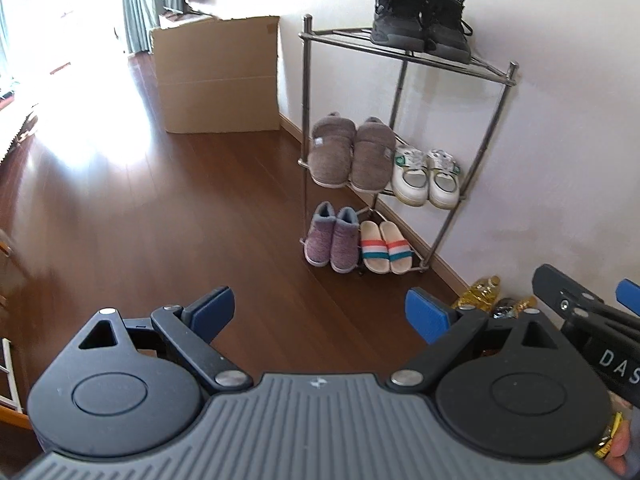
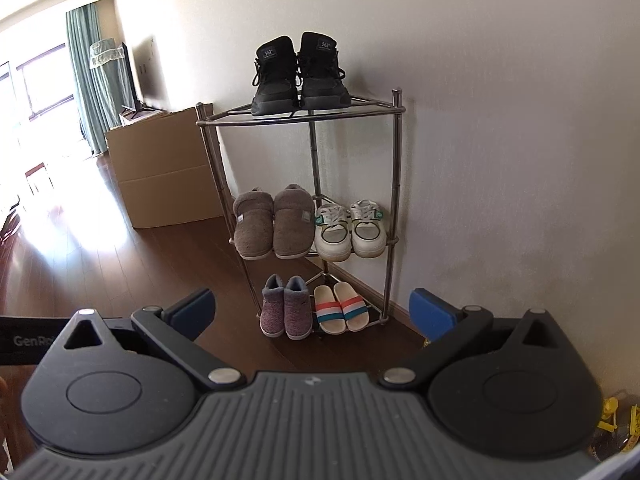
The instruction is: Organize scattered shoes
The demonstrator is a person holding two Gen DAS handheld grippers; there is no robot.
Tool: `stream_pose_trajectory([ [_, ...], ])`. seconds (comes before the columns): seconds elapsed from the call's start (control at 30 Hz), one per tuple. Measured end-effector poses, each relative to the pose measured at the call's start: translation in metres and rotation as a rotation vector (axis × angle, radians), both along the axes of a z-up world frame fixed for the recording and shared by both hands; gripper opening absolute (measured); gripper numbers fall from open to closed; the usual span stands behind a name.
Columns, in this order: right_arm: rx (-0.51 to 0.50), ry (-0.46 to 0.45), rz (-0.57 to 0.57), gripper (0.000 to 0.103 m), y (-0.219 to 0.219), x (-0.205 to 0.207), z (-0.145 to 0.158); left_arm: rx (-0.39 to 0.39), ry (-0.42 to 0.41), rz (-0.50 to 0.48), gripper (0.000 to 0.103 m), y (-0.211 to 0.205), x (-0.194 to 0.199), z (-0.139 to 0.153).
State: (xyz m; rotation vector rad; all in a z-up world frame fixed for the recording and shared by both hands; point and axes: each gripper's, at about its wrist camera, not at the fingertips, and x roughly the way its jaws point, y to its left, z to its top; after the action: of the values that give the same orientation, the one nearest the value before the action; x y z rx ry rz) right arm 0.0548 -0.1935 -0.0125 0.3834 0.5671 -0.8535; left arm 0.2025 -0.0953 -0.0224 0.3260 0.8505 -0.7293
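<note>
Both the left claw (image 1: 320,312) and right claw (image 2: 314,312) are wide open and empty; the shoe rack (image 2: 396,168) stands ahead of them.

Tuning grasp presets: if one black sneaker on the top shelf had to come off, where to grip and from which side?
Probably grip the black sneakers one at a time, by the padded collar, coming from above. They stand upright on the rack with toes toward the cameras, pressed side by side, so a sideways pinch has no gap. The right hand-held gripper is open, empty.

Blown-out window (image 2: 40,80) daylight, floor (image 1: 100,152) glare, fisheye-warped dark corners.
</note>
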Motion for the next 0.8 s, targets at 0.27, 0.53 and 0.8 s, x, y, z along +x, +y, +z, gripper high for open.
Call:
stream_pose_trajectory([
  [0.27,0.037,-0.026,-0.072,0.102,-0.021,0.026,0.002,-0.009,-0.022,-0.065,0.095,-0.022,0.038,0.010],
  [0.53,-0.013,-0.017,-0.123,0.102,-0.041,0.081,0.008,-0.013,-0.057,-0.153,0.095,-0.058,0.097,0.018],
  [0.8,-0.002,-0.004,-0.192,0.102,-0.047,0.109,0.009,-0.023,-0.053,-0.241,0.095,-0.083,0.131,0.017],
])
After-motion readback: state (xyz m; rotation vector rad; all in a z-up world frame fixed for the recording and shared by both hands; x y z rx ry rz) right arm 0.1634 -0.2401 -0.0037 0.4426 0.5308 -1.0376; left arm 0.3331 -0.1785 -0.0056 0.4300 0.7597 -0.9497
